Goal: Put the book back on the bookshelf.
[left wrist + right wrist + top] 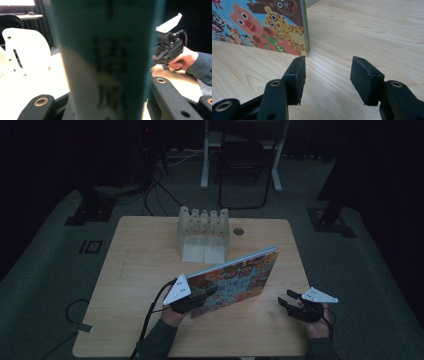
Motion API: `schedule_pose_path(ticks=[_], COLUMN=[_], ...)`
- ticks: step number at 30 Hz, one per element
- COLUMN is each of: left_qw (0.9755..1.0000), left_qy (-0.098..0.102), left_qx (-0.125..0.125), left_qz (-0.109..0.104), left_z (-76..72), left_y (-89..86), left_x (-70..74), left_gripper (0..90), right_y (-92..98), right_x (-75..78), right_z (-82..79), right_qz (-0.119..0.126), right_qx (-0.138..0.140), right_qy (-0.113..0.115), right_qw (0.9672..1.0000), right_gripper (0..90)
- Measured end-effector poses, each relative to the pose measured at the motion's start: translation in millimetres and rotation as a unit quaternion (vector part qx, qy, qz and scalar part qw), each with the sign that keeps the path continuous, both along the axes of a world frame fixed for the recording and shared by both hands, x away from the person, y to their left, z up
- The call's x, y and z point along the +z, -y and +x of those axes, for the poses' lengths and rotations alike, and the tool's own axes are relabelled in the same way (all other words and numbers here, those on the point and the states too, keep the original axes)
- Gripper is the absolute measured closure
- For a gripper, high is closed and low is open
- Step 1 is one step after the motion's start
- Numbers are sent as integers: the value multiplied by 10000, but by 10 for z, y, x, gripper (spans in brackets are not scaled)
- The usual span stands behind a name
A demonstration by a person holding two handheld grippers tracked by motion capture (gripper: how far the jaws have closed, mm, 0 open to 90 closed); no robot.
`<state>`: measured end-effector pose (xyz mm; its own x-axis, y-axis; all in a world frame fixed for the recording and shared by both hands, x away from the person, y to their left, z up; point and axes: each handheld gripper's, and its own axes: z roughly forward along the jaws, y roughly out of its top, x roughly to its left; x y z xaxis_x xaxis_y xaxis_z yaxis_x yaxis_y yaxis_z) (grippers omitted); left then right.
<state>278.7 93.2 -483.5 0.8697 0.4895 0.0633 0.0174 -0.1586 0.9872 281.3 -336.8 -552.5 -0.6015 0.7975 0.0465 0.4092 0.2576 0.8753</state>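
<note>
A picture book (235, 280) with cartoon animals on its cover stands on its long edge on the wooden table (140, 265), leaning a little. My left gripper (207, 292) is shut on the book's near left end. In the left gripper view the book's teal spine (105, 50) sits blurred between the two black jaws. My right gripper (286, 299) is held just above the table to the right of the book, open with nothing between its fingers. In the right gripper view (327, 77) the book's lower corner (262, 22) stands just beyond the left fingertip. The right gripper (160, 53) also appears far off in the left gripper view.
A white slotted rack (204, 232) stands at the back middle of the table, behind the book, and shows at the left (25, 50) in the left gripper view. A round cable hole (238, 231) lies beside it. A chair (245, 160) stands beyond the table's far edge.
</note>
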Motion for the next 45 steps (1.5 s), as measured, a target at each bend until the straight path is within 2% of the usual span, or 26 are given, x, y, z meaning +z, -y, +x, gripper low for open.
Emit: schedule_pose_path(ticks=[10, 23, 32, 45], left_qw=[9999, 10000, 9999, 9997], left_qy=[29, -47, -48, -151], left_qx=[-137, -78, -148, -178], left_qz=[6, -32, 19, 23], left_z=[-56, -46, -48, -38], left_y=[30, 30, 37, 77], left_x=[-7, -98, -130, -215], left_gripper=[756, 716, 717, 742], right_y=[-2, 0, 0, 14], right_x=[-5, -35, -55, -66], right_z=[1, 10, 15, 17], right_qz=[-14, -73, -131, -135], right_qx=[13, -3, -3, -23], right_qy=[1, -67, -93, -122], right_qw=[10000, 10000, 9999, 9998], right_gripper=[454, 454, 453, 452])
